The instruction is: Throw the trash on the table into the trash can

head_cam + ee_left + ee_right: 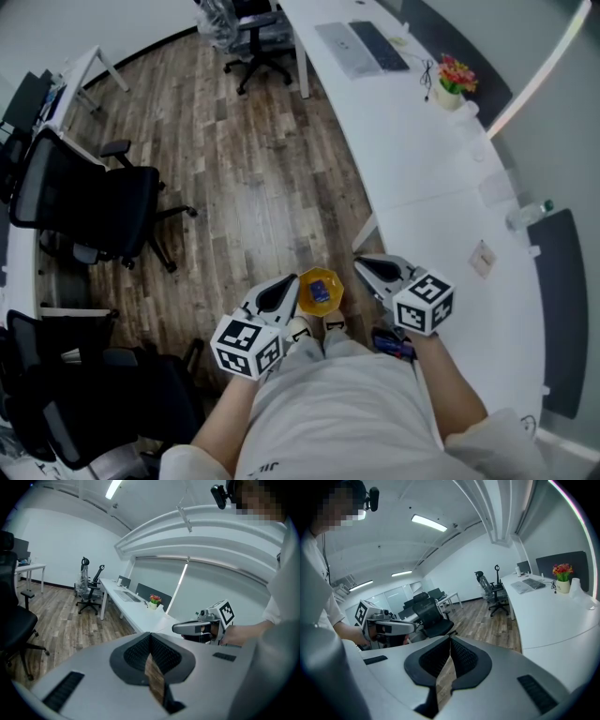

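Two grippers are held close to the body, side by side, tilted slightly down over the wood floor [253, 187]. Left gripper [287, 283]: jaws closed tip to tip, nothing gripped; only floor is seen through the slot behind the tips. Right gripper [362, 265]: jaws likewise fully closed, nothing between them. A yellow bin [320, 291] with a blue item inside is seen on the floor between the two grippers, just beside the left gripper's tips. The white desk [422, 169] runs along the right gripper's outer side and on ahead of it. A tan scrap [483, 255] is seen on that desk, to the right of the right gripper and apart from it; what it is cannot be told. A flower pot [453, 80] stands far ahead on the desk.
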`<control>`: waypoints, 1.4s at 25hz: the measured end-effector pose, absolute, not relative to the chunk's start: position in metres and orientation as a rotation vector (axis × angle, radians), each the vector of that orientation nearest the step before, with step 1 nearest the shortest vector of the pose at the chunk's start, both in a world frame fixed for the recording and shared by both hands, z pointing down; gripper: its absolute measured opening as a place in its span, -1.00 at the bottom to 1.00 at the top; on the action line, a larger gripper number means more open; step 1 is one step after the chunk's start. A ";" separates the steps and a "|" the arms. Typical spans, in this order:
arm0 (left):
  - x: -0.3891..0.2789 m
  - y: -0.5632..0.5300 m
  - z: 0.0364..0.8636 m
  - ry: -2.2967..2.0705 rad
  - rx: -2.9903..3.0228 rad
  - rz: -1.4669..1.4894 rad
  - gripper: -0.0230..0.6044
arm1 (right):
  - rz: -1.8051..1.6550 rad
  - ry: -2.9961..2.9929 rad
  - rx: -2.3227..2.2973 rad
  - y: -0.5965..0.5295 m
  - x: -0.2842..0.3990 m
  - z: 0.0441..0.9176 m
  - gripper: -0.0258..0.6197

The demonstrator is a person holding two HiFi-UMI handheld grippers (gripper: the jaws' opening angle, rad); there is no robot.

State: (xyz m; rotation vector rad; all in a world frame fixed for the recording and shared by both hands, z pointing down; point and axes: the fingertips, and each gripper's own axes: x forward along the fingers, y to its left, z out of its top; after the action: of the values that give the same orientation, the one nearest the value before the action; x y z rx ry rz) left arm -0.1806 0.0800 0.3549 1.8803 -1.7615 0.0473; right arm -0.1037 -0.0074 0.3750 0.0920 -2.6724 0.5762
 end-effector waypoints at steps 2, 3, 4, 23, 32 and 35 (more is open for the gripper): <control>-0.181 0.079 0.353 -1.777 1.885 0.056 -0.92 | 0.582 -2.674 0.102 -0.008 -0.101 0.376 -0.82; -0.182 0.079 0.352 -1.783 1.887 0.059 -0.92 | 0.586 -2.675 0.108 -0.009 -0.100 0.375 -0.82; -0.182 0.078 0.351 -1.786 1.889 0.060 -0.92 | 0.590 -2.676 0.114 -0.009 -0.099 0.375 -0.82; -0.098 0.007 0.362 -1.423 2.152 0.144 -0.92 | 0.654 -2.648 0.704 -0.054 0.031 0.372 -0.82; 0.008 -0.035 0.361 -1.091 2.366 0.245 -0.92 | 0.698 -2.500 1.207 -0.056 0.180 0.377 -0.82; 0.030 -0.046 0.360 -1.038 2.395 0.271 -0.92 | 0.720 -2.465 1.305 -0.059 0.214 0.379 -0.82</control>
State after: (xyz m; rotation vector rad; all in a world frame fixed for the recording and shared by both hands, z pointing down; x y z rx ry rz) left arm 0.0304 -0.0455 0.3603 2.3954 -1.0380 0.2711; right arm 0.2139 -0.0588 0.3792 1.3046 -2.4646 0.7200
